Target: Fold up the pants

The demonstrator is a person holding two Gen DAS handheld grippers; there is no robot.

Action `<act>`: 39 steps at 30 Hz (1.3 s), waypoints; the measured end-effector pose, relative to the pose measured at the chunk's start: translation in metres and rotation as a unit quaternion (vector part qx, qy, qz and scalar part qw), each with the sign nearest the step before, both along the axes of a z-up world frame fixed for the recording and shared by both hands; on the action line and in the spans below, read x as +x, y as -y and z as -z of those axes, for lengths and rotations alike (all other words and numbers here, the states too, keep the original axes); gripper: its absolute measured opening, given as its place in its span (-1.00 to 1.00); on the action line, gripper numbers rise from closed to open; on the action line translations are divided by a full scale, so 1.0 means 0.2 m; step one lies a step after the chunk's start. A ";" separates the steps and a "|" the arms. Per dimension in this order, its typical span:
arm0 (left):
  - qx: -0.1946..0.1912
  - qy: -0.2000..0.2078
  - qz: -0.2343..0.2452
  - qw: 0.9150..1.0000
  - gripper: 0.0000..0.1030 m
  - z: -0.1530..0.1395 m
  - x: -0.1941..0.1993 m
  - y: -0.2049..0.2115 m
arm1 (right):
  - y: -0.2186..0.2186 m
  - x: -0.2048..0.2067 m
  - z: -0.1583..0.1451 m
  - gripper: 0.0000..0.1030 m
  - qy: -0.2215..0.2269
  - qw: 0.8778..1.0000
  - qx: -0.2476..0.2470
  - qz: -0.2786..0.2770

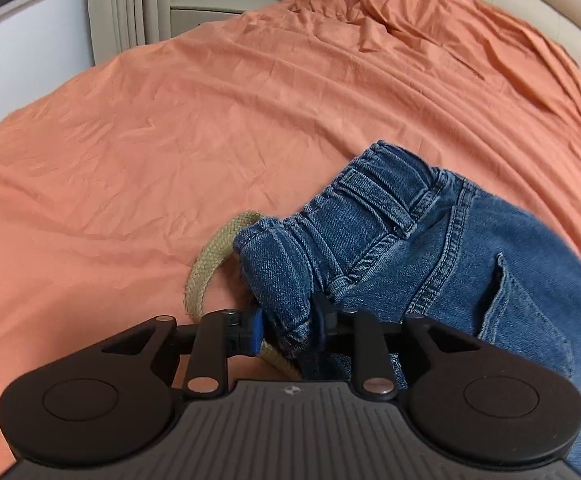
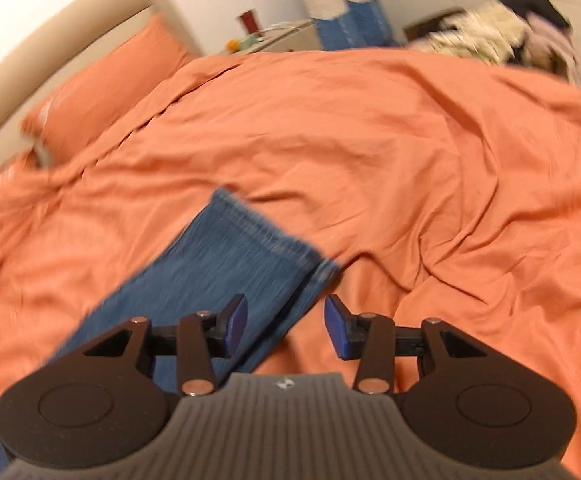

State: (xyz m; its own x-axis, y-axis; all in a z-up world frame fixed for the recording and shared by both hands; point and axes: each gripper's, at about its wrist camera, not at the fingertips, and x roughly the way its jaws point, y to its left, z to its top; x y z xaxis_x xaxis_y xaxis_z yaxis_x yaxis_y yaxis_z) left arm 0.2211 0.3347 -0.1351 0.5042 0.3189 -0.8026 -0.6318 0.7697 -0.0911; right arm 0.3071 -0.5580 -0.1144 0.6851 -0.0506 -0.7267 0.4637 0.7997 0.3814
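Blue jeans [image 1: 430, 264] lie on the orange bed cover [image 1: 170, 140], waistband end towards the camera. My left gripper [image 1: 289, 326] is shut on a bunched fold of the waistband, with denim filling the gap between the blue pads. A beige drawstring [image 1: 210, 264] loops out to the left of the waistband. In the blurred right wrist view, one jeans leg [image 2: 234, 256] stretches diagonally across the cover, its hem at the far end. My right gripper [image 2: 286, 324] is open above the near edge of that leg, with its left finger over the denim and nothing gripped.
An orange pillow [image 2: 106, 80] rests against the beige headboard [image 2: 50, 28] at the left. A nightstand [image 2: 282, 36] with small items and a heap of clothes [image 2: 498, 32] stand beyond the bed. The cover is rumpled [image 1: 390, 12] near the headboard.
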 end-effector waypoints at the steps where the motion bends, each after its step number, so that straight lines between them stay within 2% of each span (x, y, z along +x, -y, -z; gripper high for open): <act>1: 0.007 -0.005 -0.002 1.000 -0.46 0.01 -0.01 0.02 | 0.04 0.03 0.03 -0.26 0.003 1.000 0.020 0.011; 4: 0.028 -0.022 -0.009 0.999 -0.45 0.03 0.02 0.06 | 0.13 0.09 0.12 -0.44 0.010 0.998 0.053 0.031; 9: 0.062 -0.050 -0.015 0.997 -0.45 0.04 0.08 0.12 | 0.18 0.18 0.15 -0.44 0.022 0.997 0.068 0.025; 13: 0.075 -0.056 -0.022 0.995 -0.45 0.05 0.09 0.14 | 0.16 0.17 0.08 -0.43 0.027 1.000 0.007 0.013; 17: 0.081 -0.055 -0.023 0.995 -0.45 0.06 0.09 0.15 | 0.18 0.16 0.07 -0.43 0.033 0.998 0.057 -0.022; 21: 0.080 -0.054 -0.018 0.995 -0.45 0.06 0.08 0.15 | 0.16 0.20 0.16 -0.42 0.001 0.997 0.070 -0.010; 22: 0.079 -0.056 -0.015 0.995 -0.45 0.05 0.09 0.14 | 0.16 0.20 0.18 -0.45 -0.004 0.997 0.083 -0.003; 24: 0.077 -0.061 -0.012 0.995 -0.45 0.05 0.09 0.14 | 0.16 0.22 0.21 -0.94 -0.012 0.995 0.104 0.007; 26: 0.079 -0.063 -0.007 0.995 -0.45 0.04 0.10 0.14 | 0.13 0.24 0.15 -1.00 -0.001 0.996 0.091 0.002; 29: 0.086 -0.063 0.000 0.994 -0.45 0.05 0.09 0.15 | 0.07 0.21 -0.06 -1.00 0.068 0.996 0.042 -0.028; 31: 0.089 -0.060 0.002 0.994 -0.45 0.06 0.09 0.15 | 0.05 0.21 -0.10 -1.00 0.064 0.997 0.008 -0.040; 33: 0.092 -0.060 0.005 0.994 -0.45 0.07 0.08 0.16 | 0.07 0.22 -0.03 -1.00 0.033 0.999 -0.005 -0.038; 35: 0.092 -0.062 0.010 0.994 -0.45 0.06 0.09 0.16 | 0.11 0.22 0.06 -1.00 0.014 1.000 0.006 -0.026; 39: 0.079 -0.058 0.013 0.995 -0.17 -0.02 0.07 0.12 | 0.10 0.23 0.17 -1.00 -0.009 1.000 0.001 -0.015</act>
State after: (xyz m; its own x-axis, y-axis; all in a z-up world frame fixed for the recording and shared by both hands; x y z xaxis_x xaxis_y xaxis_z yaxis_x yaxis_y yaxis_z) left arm 0.2341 0.3111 -0.1319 0.4210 0.4330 -0.7970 -0.6103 0.7853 0.1044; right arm 0.3530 -0.5773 -0.1487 0.6728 -0.0291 -0.7392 0.4468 0.8124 0.3747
